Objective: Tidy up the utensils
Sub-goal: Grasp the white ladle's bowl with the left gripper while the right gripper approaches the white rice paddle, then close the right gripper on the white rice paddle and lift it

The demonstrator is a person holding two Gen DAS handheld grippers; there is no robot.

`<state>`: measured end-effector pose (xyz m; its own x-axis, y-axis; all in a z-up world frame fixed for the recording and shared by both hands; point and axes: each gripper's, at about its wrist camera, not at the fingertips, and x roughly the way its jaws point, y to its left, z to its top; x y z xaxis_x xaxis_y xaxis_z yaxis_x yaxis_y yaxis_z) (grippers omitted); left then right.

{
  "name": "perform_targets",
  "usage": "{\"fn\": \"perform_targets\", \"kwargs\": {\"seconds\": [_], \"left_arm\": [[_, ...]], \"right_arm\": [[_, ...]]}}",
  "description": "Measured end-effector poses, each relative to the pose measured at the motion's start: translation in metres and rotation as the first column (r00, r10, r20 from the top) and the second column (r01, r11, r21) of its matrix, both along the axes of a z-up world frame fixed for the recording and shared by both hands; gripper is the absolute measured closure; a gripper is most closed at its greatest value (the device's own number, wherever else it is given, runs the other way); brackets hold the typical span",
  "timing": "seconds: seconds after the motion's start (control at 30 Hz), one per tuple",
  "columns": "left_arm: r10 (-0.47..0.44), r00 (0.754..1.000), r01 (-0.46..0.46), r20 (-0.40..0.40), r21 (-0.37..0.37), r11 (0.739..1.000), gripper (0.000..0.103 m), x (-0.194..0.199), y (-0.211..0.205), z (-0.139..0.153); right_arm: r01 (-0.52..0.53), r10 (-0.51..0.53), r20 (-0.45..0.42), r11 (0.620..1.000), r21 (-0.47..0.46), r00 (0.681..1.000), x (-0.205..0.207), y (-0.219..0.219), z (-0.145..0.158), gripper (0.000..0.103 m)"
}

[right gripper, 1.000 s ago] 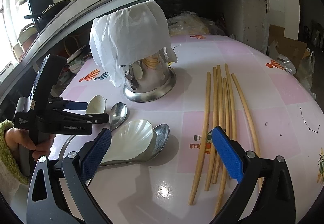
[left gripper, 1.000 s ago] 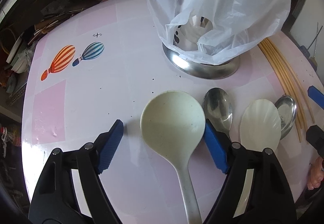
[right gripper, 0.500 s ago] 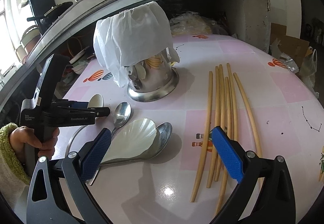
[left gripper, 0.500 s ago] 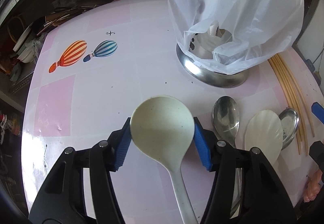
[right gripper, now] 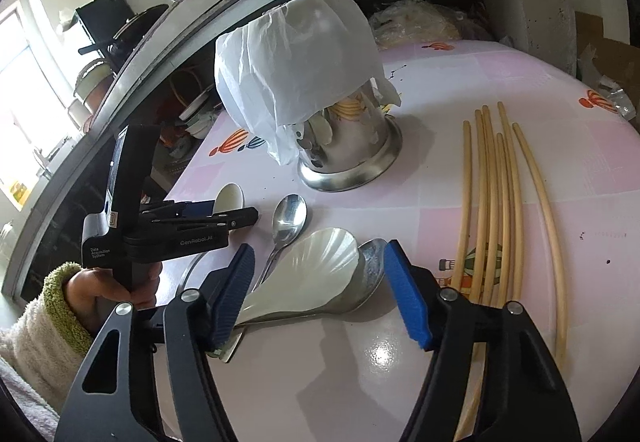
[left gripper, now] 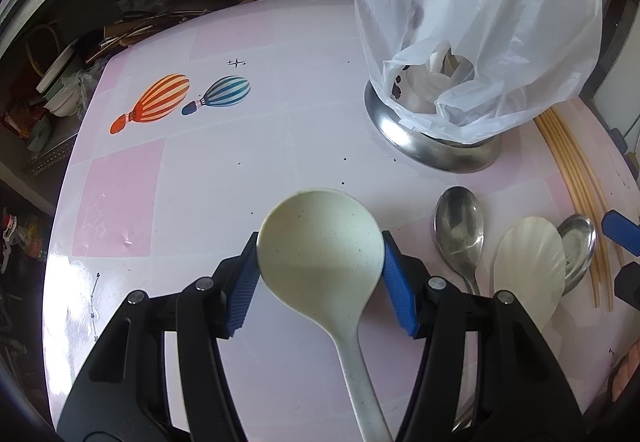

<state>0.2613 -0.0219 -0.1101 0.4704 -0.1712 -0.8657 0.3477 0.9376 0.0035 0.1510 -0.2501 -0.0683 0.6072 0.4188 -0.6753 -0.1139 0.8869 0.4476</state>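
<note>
1. The left gripper (left gripper: 320, 274) is clamped on the bowl of the cream ladle (left gripper: 320, 246); both blue pads press the bowl's rim on either side. The bowl looks raised a little off the table (left gripper: 168, 170), with the handle running back toward the camera between the arms.
2. Handling, as a judgement: the ladle looks like light, stiff plastic or melamine. The rounded glossy rim gives the pads little to bite on, so it may pivot or slip out under its own handle weight. The neck just behind the bowl would be a steadier place to hold.
3. The right gripper (right gripper: 320, 286) is closing; its pads stand on either side of the shell-shaped spoon (right gripper: 316, 274) and the steel ladle (right gripper: 372, 274) beneath it, not yet pressing either one.
4. That pair lies stacked near the right edge of the spoon row, just left of the bamboo sticks (right gripper: 492, 210). The shell spoon looks thin, smooth and probably brittle, and it may slide on the steel. Gripping its handle seems safer than gripping the fluted bowl.
5. A steel spoon (right gripper: 288, 218) lies alone between the two ladles; it is stiff and slick.
6. The likely destination is the steel utensil holder (right gripper: 352, 158) at the far side, with a white plastic bag (right gripper: 296, 74) draped over its mouth. The bag is soft and would snag an incoming handle.
</note>
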Motion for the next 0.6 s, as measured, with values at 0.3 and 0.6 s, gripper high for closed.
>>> {"fn": "perform_targets", "kwargs": {"seconds": [0.3, 0.6], "left_arm": [[0.021, 1.0, -0.02, 0.006, -0.042, 0.999, 0.048, -0.003, 0.01, 0.001], [0.031, 0.999, -0.03, 0.012, -0.066, 0.997, 0.048, -0.004, 0.017, 0.001]], "right_arm": [[-0.03, 0.03, -0.143, 1.0, 0.005, 0.989, 0.022, 0.003, -0.018, 0.06], [-0.034, 0.049, -0.24, 0.997, 0.064, 0.97, 0.043, 0.001, -0.036, 0.07]]}}
